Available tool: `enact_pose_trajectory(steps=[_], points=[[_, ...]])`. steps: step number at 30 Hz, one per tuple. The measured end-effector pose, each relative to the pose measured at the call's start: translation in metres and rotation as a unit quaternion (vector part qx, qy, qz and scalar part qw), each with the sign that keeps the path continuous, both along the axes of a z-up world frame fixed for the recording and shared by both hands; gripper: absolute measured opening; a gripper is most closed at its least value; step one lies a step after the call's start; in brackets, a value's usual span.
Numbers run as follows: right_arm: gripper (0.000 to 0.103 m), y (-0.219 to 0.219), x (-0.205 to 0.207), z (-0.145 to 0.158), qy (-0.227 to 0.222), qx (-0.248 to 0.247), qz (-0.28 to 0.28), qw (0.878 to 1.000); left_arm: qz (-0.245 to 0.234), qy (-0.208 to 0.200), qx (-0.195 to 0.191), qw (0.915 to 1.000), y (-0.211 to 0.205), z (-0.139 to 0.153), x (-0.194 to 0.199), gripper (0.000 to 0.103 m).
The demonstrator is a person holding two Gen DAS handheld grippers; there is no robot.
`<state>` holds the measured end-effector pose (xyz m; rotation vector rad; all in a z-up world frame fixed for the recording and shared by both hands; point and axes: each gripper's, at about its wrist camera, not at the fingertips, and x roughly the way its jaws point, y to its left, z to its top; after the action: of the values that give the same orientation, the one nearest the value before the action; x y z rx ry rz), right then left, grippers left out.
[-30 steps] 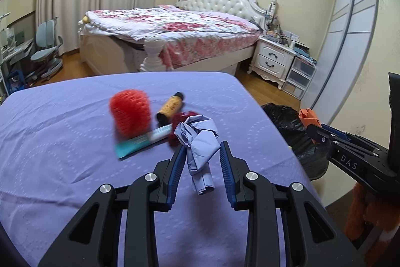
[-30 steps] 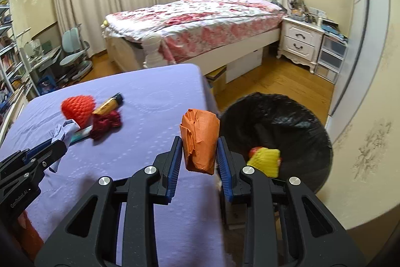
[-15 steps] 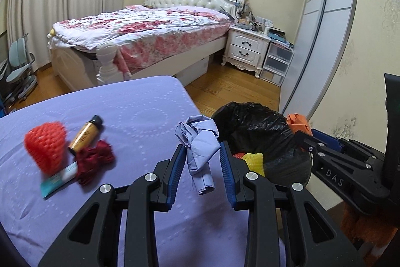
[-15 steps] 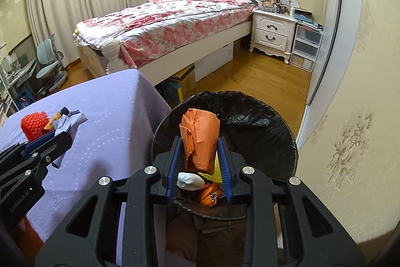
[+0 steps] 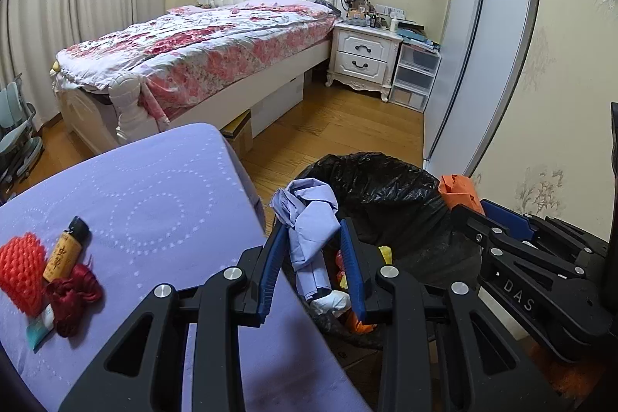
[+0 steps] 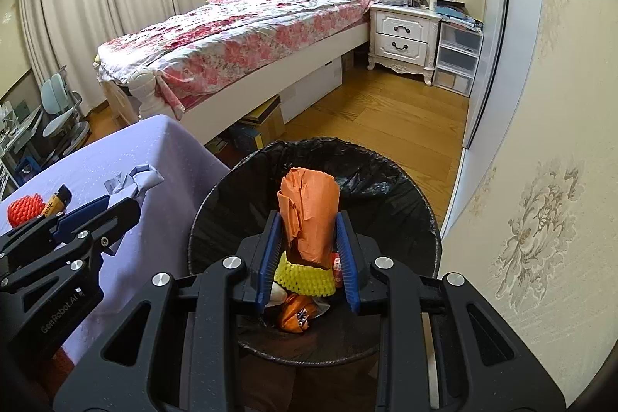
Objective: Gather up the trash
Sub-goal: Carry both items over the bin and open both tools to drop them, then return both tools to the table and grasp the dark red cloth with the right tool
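Trash is partly collected: the round bin lined with a black plastic bag [image 6: 386,180] already holds a yellow knitted piece [image 6: 305,278] and orange wrappers, and it stands on the wooden floor just beside the table draped in a lilac dotted cloth [image 5: 154,188]. The right gripper [image 6: 309,257] clamps a crumpled orange paper wad [image 6: 309,211] over the bin's mouth; the left gripper [image 5: 313,265] pinches a crumpled pale-blue paper [image 5: 309,230] at the bin's near rim; neither is released yet. Left on the cloth: a red foam net [image 5: 19,273], a small amber bottle with a black cap [image 5: 65,250], a dark-red yarn tangle [image 5: 73,296] and a teal packet [image 5: 38,329]; I judge roughly half remains.
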<state>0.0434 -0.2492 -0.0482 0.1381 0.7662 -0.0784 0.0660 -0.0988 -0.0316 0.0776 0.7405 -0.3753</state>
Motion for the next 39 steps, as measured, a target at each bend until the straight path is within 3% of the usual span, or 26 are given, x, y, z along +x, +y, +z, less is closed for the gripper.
enact_pose_trajectory(steps=[10, 12, 13, 14, 18, 31, 39], points=[[0.03, -0.012, 0.007, -0.009, 0.005, 0.002, -0.011, 1.0, -0.017, 0.004, 0.016, 0.9997, -0.019, -0.005, 0.009, 0.032], [0.036, -0.013, 0.007, -0.01, 0.005, 0.003, -0.017, 1.0, -0.013, 0.004, 0.024, 0.9996, -0.019, -0.005, 0.009, 0.042], [0.046, -0.015, 0.006, -0.011, 0.004, 0.003, -0.022, 1.0, -0.009, 0.004, 0.024, 0.9997, -0.018, -0.004, 0.009, 0.054], [0.049, -0.016, 0.006, -0.01, 0.002, 0.002, -0.026, 1.0, -0.002, 0.001, 0.019, 0.9998, -0.015, -0.004, 0.008, 0.062], [0.059, -0.018, 0.002, -0.009, -0.001, -0.004, -0.037, 0.999, 0.016, -0.003, 0.006, 0.9998, -0.002, 0.001, 0.006, 0.074], [0.075, 0.019, -0.019, 0.014, -0.025, -0.005, -0.015, 1.0, 0.088, -0.029, 0.008, 0.9957, 0.055, 0.015, -0.02, 0.078], [0.076, 0.073, -0.028, 0.016, -0.019, 0.007, 0.041, 0.999, 0.134, -0.029, 0.022, 0.9903, 0.101, 0.013, -0.039, 0.078]])
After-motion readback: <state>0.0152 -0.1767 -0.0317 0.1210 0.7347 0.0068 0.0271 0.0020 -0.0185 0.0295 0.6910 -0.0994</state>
